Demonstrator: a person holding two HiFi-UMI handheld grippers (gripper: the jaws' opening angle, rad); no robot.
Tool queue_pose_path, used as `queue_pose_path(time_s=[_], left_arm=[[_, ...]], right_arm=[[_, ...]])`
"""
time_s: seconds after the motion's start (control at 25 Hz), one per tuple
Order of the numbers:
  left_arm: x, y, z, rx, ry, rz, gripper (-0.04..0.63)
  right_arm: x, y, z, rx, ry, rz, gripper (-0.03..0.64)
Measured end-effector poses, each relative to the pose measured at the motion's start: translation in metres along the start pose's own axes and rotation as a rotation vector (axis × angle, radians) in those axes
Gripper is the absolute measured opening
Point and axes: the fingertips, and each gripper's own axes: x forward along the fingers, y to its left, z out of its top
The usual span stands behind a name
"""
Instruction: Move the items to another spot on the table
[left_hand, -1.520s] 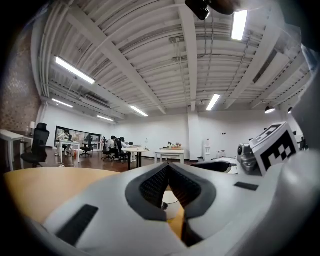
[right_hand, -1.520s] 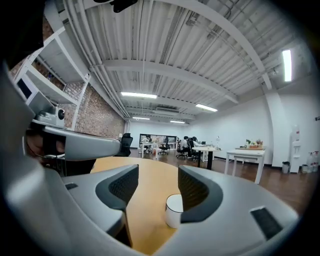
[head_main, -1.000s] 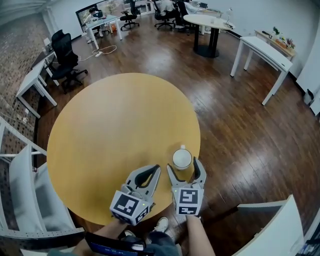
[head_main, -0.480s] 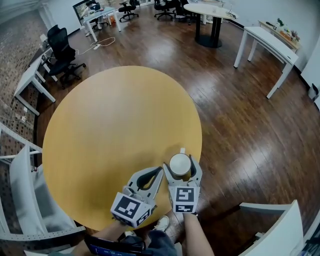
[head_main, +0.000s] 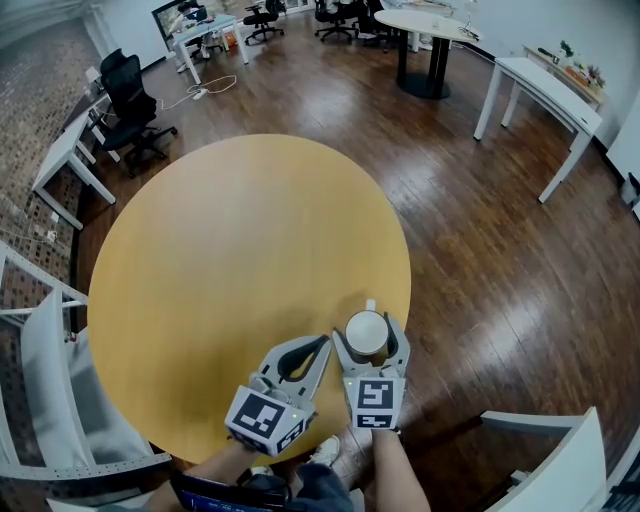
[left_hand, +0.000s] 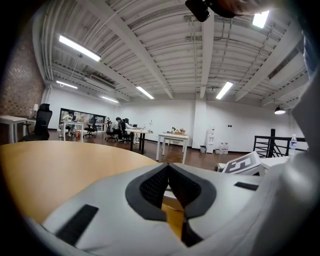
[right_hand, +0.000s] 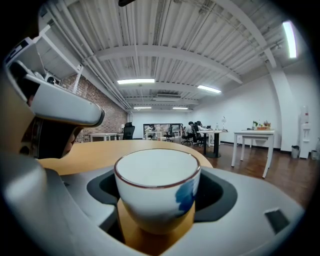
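A white cup (head_main: 366, 333) with a dark rim and a blue mark sits near the front right edge of the round yellow table (head_main: 220, 250). My right gripper (head_main: 368, 326) is shut on the cup (right_hand: 156, 186), one jaw on each side of it. I cannot tell whether the cup rests on the tabletop or hangs just above it. My left gripper (head_main: 322, 344) lies just left of the right one over the table's front edge. In the left gripper view its jaws (left_hand: 168, 168) meet at the tips with nothing between them.
The table's right edge (head_main: 408, 290) runs close beside the cup, with dark wooden floor (head_main: 480, 260) beyond. A white chair (head_main: 45, 380) stands at the left and another (head_main: 560, 460) at the bottom right. Desks and office chairs stand far off.
The head view has shifted slightly. The right gripper stays shut on the cup, and both grippers keep nearly the same places by the front edge.
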Motion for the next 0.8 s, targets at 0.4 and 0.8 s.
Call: queue_pose_path(time_s=[0.4,0.8], left_arm=[[-0.014,0.003,0.014,-0.011,0.011,0.013,0.005],[-0.038,-0.002,0.042,0.031,-0.066,0.039,0.005]], right_arm=[[-0.009,0.006,0.028,-0.029,-0.019,0.002,0.407],[-0.039,0.018,0.089,-0.056,-0.069,0.019,0.407]])
